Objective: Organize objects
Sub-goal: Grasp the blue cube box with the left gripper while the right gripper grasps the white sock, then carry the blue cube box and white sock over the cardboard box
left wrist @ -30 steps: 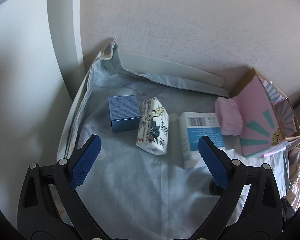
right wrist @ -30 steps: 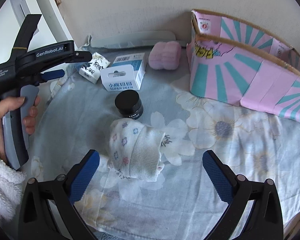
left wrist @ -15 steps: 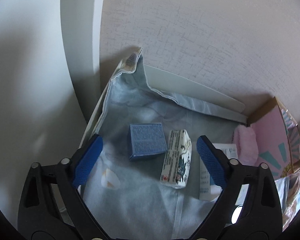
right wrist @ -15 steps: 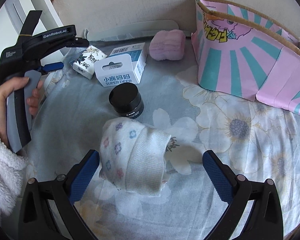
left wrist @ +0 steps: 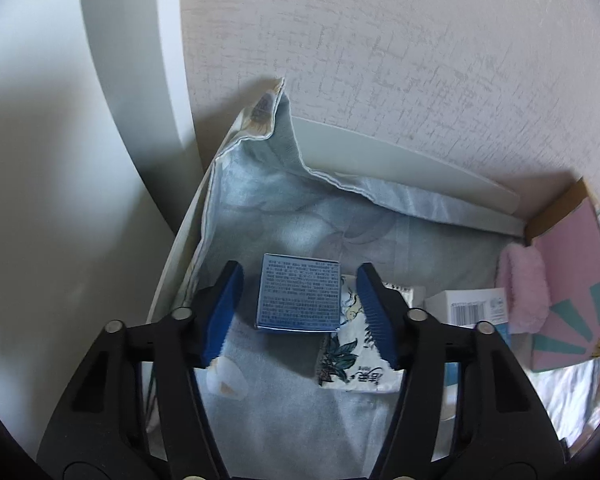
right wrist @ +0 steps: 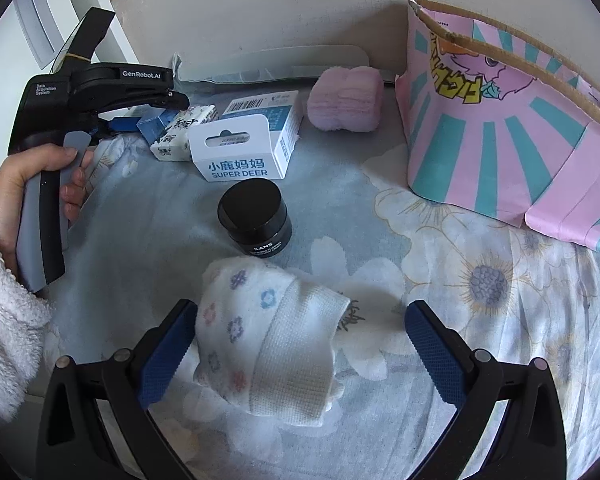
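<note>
My left gripper (left wrist: 298, 312) is half closed, its blue pads either side of a small blue box (left wrist: 299, 298) with small gaps; it also shows in the right wrist view (right wrist: 140, 124). A printed white packet (left wrist: 354, 354) lies right of the box, partly under the right finger. My right gripper (right wrist: 300, 350) is open around a folded white flowered sock (right wrist: 268, 340), the left pad close to it. A black jar (right wrist: 255, 216), a white "Super Deer" box (right wrist: 246, 146) and a pink fluffy roll (right wrist: 346, 100) lie beyond.
A pink and teal cardboard box (right wrist: 500, 128) stands open at the right. A flowered sheet (right wrist: 480, 280) covers the surface. The wall (left wrist: 380, 60) and a white ledge (left wrist: 400, 168) close the back; the sheet's edge drops off at the left.
My left gripper moved forward and down and narrowed around the blue box. My right gripper moved closer over the white sock.
</note>
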`<state>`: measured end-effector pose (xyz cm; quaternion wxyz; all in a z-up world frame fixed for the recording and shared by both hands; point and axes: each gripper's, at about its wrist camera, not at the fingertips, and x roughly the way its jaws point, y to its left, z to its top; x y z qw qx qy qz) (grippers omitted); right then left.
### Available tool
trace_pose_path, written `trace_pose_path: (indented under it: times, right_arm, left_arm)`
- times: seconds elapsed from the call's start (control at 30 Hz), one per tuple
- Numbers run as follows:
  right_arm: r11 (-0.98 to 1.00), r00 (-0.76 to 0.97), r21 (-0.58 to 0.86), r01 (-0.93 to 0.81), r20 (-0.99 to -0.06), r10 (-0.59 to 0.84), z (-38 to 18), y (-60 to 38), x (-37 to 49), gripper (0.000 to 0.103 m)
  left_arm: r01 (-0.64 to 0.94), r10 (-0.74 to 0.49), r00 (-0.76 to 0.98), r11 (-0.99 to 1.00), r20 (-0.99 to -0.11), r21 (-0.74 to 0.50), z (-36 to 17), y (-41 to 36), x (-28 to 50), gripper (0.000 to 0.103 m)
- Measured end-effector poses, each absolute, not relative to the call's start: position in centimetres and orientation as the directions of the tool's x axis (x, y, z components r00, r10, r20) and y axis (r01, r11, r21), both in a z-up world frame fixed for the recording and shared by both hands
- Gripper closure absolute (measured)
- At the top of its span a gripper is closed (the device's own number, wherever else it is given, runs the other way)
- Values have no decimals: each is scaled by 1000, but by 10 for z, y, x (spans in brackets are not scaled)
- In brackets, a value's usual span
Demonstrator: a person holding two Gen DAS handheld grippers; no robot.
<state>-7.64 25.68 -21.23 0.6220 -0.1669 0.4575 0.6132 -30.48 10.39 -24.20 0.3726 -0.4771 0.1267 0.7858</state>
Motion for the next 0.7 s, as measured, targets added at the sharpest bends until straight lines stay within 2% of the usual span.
trace_pose_path:
  times: [0.23,0.3,0.33,0.47,0.63,0.7]
  right_arm:
    - [167,-162,327,-930,-773,613,-213,258,-78,0]
    - [166,-151,315,-934,-773,616,-214,254,-78,1]
    - [164,-148,312,-936,-771,620,-214,253,-77,5]
    - [135,-151,302,-944,-757,635,-211,249,-79,24]
    - [73,-181,292,-954,-750,636,-206,250,-90,56]
    - [59,-186,288,-956,-750,634,-204,251,-96,58]
  left_arm:
    - [-738,472,-292,-664,-832,-118,-245,97,-299,55]
    - [-743,479,-296,-659,-826,-116,-244,95,-300,60]
    - [-747,484,-289,-653,-826,-122,-244,94,-301,68]
    - [-756,494,-278,-642,-824,-130,-243,92,-302,68]
    - [-770,505,-275,-625,-818,-127,-238,88,-299,68]
    - [-774,506,-276,-621,-817,-123,-236,86,-296,68]
